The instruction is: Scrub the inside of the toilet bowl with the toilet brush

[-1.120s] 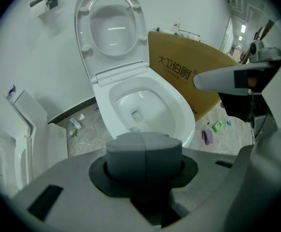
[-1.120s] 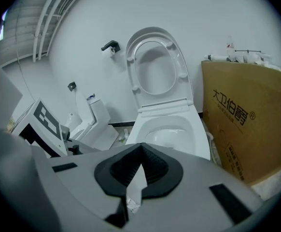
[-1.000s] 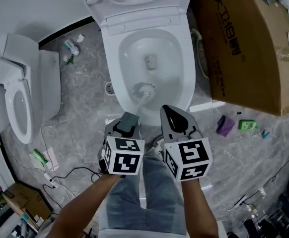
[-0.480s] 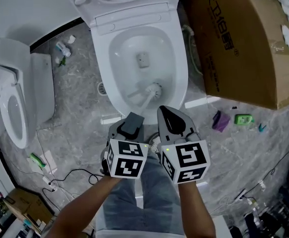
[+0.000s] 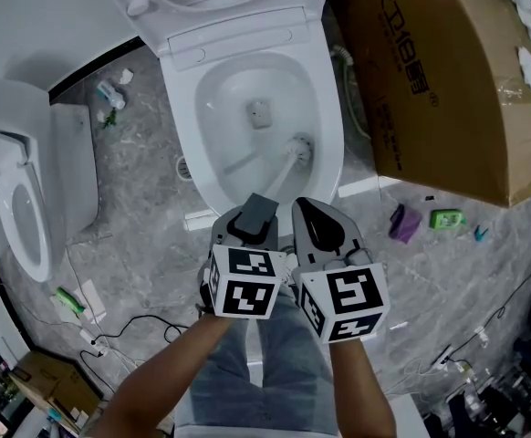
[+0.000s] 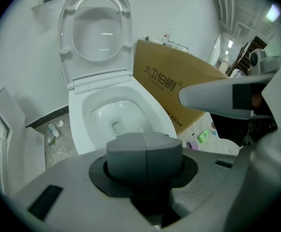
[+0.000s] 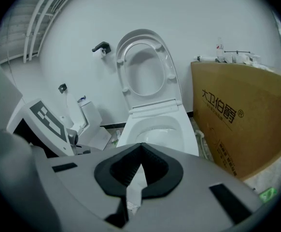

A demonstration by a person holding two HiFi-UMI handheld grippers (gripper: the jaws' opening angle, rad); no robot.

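Observation:
The white toilet bowl point(image 5: 335, 108) stands open, its lid up against the wall. A toilet brush point(image 5: 299, 148) has its white bristle head low on the bowl's right inner wall, and its shaft slants down towards me. My left gripper point(image 5: 254, 212) is shut on the brush's grey handle end point(image 6: 144, 151), just in front of the bowl's near rim. Beside it on the right, my right gripper point(image 5: 319, 219) is shut with nothing in it; its jaw tips meet point(image 7: 139, 150). The bowl point(image 6: 112, 114) also shows past the jaws in both gripper views point(image 7: 156, 128).
A large cardboard box point(image 5: 448, 71) leans close to the toilet's right side. A loose toilet seat and lid point(image 5: 24, 210) lie on the floor at the left. Small purple point(image 5: 402, 224) and green point(image 5: 446, 218) items, bottles point(image 5: 110, 93) and cables point(image 5: 129, 322) litter the grey floor.
The brush head has swept from the bowl's near left side across to its right wall. Both grippers shifted slightly right, staying side by side.

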